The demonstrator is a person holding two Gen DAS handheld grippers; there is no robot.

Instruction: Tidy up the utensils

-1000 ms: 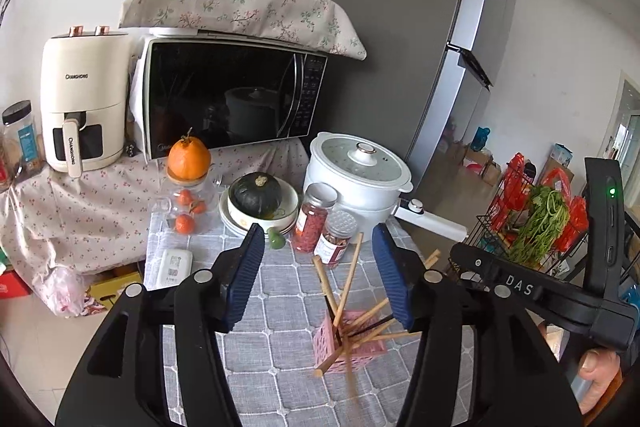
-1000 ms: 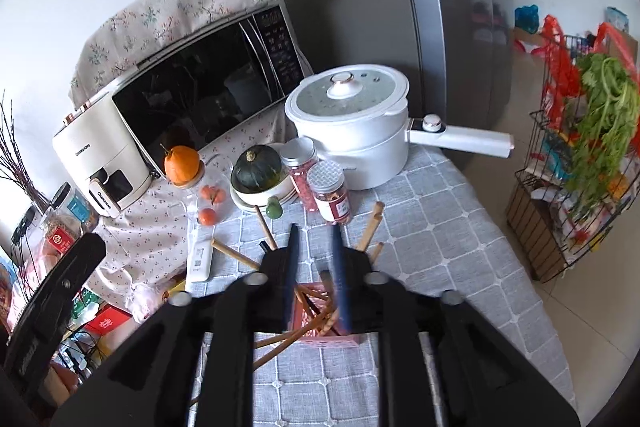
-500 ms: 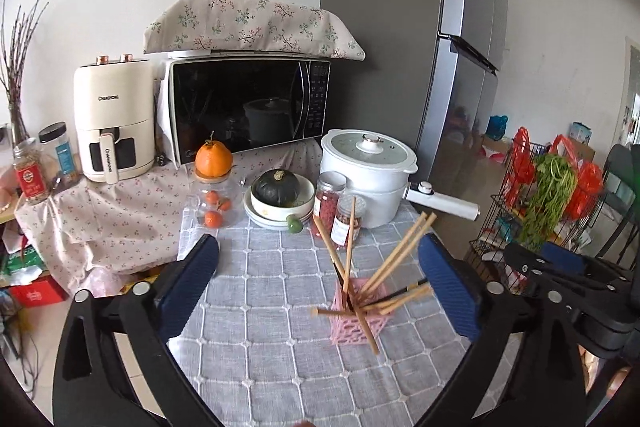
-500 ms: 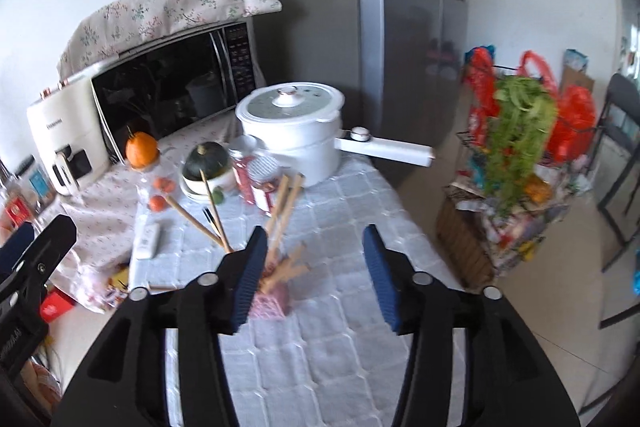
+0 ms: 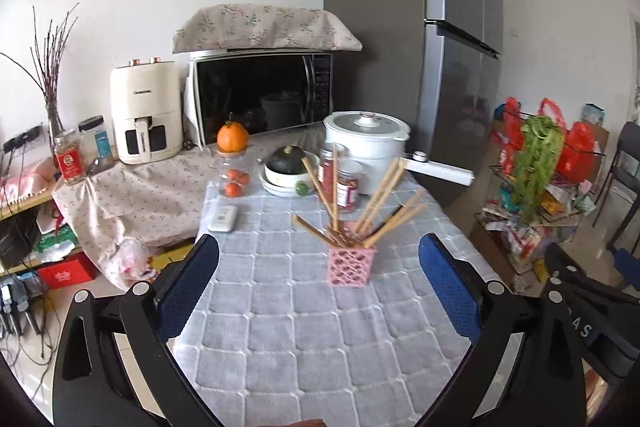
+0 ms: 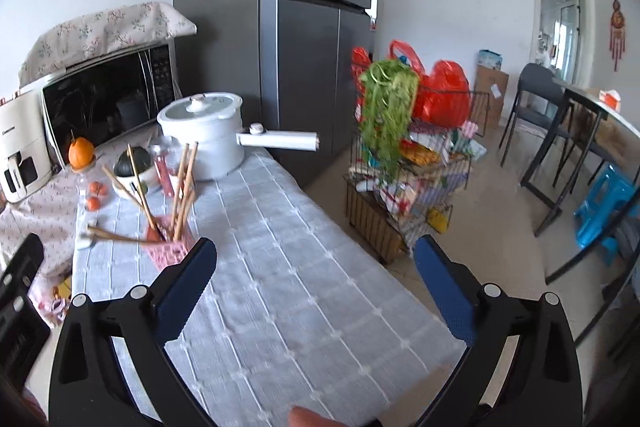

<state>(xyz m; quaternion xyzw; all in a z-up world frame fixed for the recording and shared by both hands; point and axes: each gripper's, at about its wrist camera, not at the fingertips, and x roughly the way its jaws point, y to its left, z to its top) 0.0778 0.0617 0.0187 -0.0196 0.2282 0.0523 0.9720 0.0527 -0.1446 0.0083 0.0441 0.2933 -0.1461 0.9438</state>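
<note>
Pink basket (image 5: 349, 264) upright on grey quilted tabletop (image 5: 304, 327), wooden chopsticks (image 5: 376, 203) fanned out of its top, some leaning far sideways. Left gripper (image 5: 318, 277) fingers released, spread wide, nothing between them; basket ahead, apart from both pads. Right gripper (image 6: 314, 277) jaws just opening, now wide and empty, above bare cloth; basket (image 6: 170, 251) just left of its left finger (image 6: 188, 281). White pot (image 6: 204, 135) behind basket.

Cloth-covered table (image 5: 304, 339) under pink basket (image 5: 350, 265)
</note>
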